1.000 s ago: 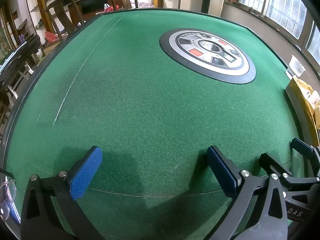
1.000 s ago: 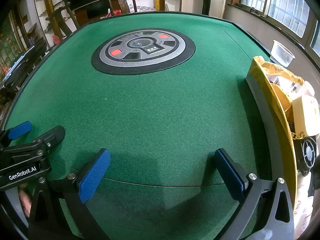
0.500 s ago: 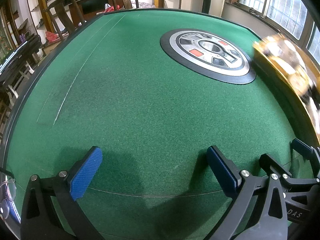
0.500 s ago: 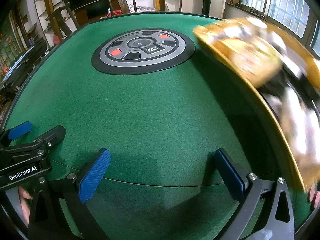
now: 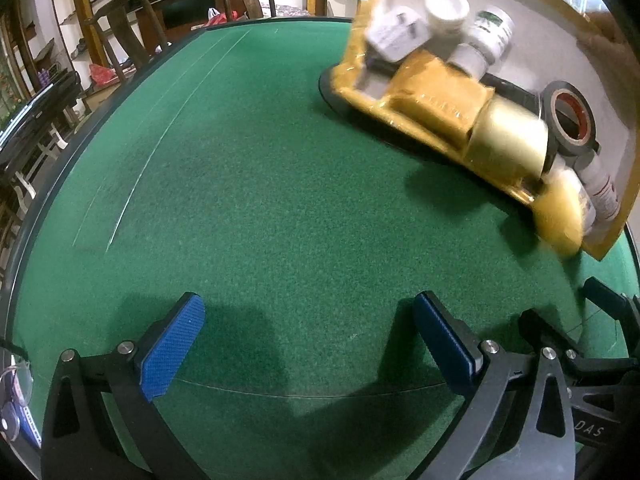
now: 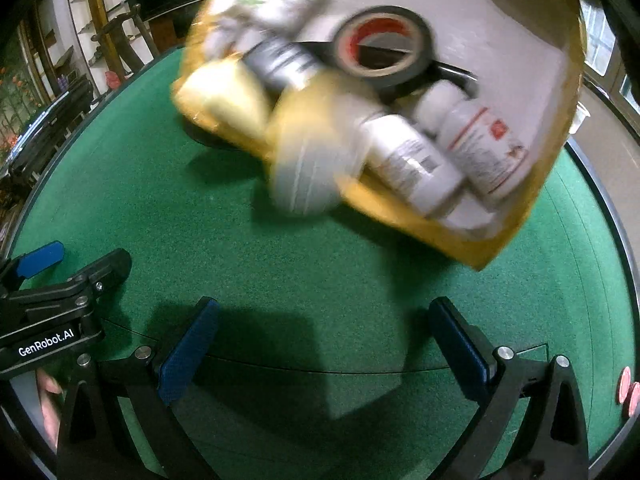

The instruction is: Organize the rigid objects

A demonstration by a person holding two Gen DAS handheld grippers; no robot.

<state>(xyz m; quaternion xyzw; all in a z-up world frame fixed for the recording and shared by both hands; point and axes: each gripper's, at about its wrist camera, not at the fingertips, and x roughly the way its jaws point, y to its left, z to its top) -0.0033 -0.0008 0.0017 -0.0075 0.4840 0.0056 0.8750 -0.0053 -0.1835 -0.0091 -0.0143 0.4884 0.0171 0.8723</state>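
Tilted box (image 6: 532,200) above the green table (image 5: 260,200) spills bottles (image 6: 476,148) and tape (image 6: 384,46); both grippers, left (image 5: 308,340) and right (image 6: 324,344), gape empty, so rolling items may scatter beyond reach.

At two o'clock, a tilted yellow-rimmed tray (image 5: 612,184) carries white plastic bottles (image 5: 490,30), a black tape roll (image 5: 570,114) and a blurred yellow cylinder (image 5: 508,140) above the green felt table (image 5: 260,184).
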